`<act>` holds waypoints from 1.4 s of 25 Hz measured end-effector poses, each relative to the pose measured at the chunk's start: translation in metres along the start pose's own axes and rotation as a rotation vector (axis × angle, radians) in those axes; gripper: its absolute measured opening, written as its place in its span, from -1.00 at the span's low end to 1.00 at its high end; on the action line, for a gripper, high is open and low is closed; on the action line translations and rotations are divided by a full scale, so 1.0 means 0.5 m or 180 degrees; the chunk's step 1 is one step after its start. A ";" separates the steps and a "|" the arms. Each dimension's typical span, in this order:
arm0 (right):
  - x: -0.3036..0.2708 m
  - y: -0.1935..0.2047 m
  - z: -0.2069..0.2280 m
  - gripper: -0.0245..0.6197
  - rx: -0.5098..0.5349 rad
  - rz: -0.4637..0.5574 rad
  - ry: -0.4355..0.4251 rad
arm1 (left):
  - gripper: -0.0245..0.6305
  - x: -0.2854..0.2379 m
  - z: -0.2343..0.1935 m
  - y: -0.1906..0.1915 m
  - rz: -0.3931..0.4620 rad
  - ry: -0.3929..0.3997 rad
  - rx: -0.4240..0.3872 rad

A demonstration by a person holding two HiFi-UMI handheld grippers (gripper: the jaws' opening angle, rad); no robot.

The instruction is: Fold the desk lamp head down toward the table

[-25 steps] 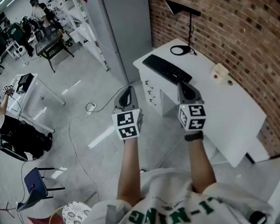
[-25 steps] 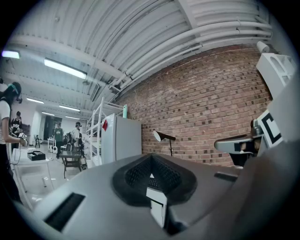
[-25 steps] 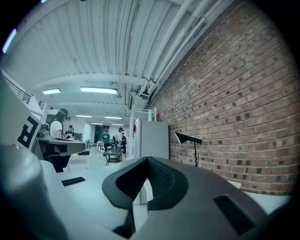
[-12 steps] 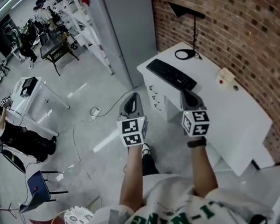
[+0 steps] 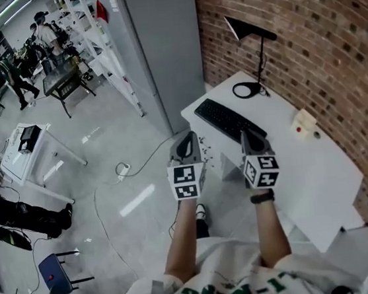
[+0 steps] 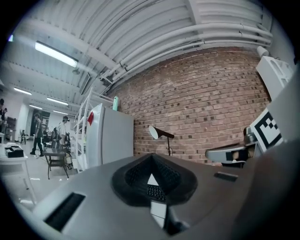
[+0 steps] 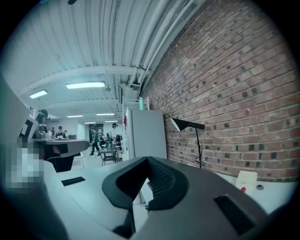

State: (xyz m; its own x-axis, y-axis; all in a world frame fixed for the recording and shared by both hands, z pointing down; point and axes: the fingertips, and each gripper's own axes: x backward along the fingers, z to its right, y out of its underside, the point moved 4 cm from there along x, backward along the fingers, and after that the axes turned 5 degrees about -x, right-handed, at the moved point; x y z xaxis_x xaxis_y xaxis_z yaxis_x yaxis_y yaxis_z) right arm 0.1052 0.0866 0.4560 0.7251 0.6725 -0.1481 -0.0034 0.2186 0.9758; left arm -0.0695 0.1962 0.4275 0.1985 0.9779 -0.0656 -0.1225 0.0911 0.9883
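desk lamp [image 5: 244, 28] untouched; left claw [image 5: 184, 140] and right claw [image 5: 248, 135] closed, empty.

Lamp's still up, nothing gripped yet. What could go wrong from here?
The lamp stands on a thin stem, so pushing the head hard could tip it rather than fold it.
The left gripper and right gripper both have their jaws shut and must open before any grip.
The keyboard lies between them and the lamp and may get knocked.

place: open lab-workshop | signs: brick wall [image 5: 329, 32], white desk [image 5: 320, 173], metal shelving [image 5: 101, 43], ceiling pipes [image 6: 211, 35], strip lights [image 6: 56, 54]
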 end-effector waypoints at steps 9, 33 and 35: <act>-0.221 -0.053 -0.031 -0.94 -0.0011 0.0022 0.0159 | -0.93 -0.214 -0.139 -0.027 0.0028 0.0263 0.0063; -0.498 -0.158 0.197 -0.94 -0.0093 0.0025 0.0488 | -0.92 -0.668 -0.090 -0.082 -0.0039 0.1217 0.0174; -0.515 -0.169 0.217 -0.94 -0.0083 0.0049 0.0479 | -0.93 -0.700 -0.085 -0.092 -0.0046 0.1250 0.0137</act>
State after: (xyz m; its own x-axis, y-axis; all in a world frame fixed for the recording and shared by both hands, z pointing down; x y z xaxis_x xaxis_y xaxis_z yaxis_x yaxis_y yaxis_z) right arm -0.0062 -0.1818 0.4293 0.6135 0.7738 -0.1574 -0.0332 0.2244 0.9739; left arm -0.1748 -0.1424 0.3992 -0.1881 0.9749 -0.1191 -0.0799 0.1056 0.9912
